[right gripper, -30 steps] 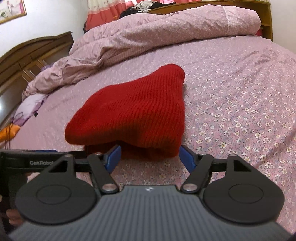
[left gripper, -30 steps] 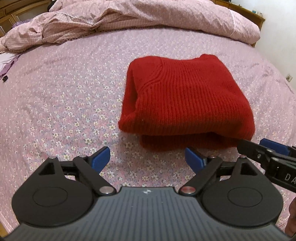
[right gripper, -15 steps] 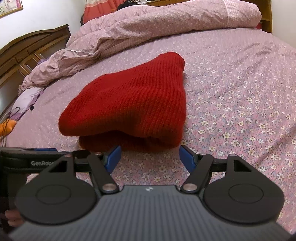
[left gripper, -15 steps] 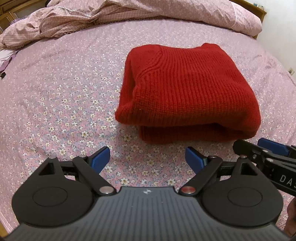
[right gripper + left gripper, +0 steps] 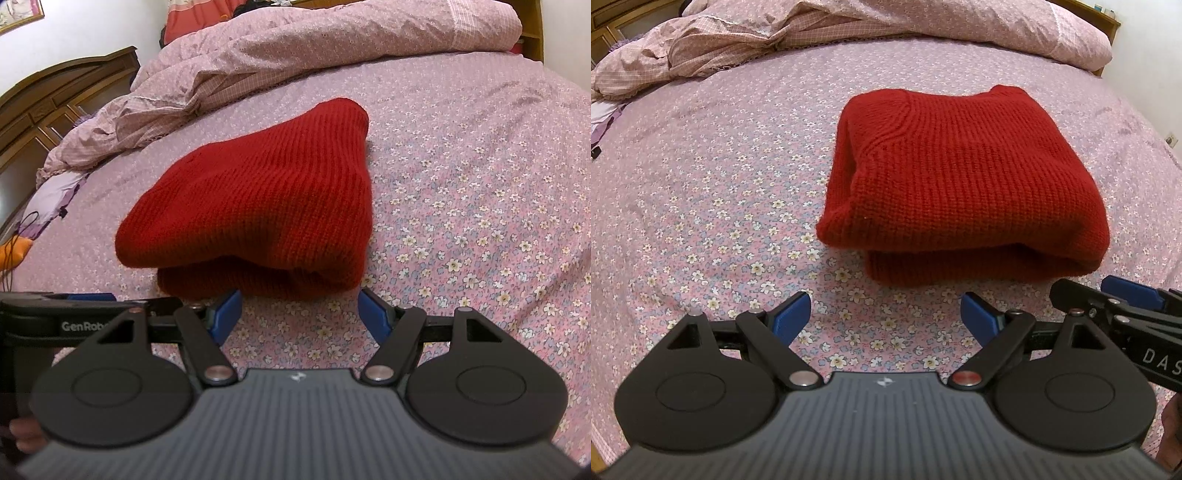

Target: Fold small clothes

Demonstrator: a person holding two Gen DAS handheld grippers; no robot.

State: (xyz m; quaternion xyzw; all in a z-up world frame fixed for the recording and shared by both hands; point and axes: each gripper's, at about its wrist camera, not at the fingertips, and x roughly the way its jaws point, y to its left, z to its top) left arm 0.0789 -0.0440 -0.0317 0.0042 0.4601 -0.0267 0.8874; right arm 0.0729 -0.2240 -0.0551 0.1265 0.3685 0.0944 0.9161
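A red knitted sweater (image 5: 964,184) lies folded into a thick rectangular bundle on the flowered pink bed sheet (image 5: 713,192). It also shows in the right wrist view (image 5: 258,206). My left gripper (image 5: 885,317) is open and empty, just short of the bundle's near left corner. My right gripper (image 5: 298,312) is open and empty, its blue fingertips close to the bundle's near edge, apart from it. The right gripper also shows in the left wrist view (image 5: 1115,299) at the lower right.
A crumpled pink duvet (image 5: 849,29) lies along the far side of the bed, also in the right wrist view (image 5: 314,48). A wooden headboard (image 5: 55,99) stands at left. Purple cloth and an orange item (image 5: 14,251) lie near the bed's left edge.
Both grippers have drawn slightly back and up from the folded sweater, which lies still. Both stay open.
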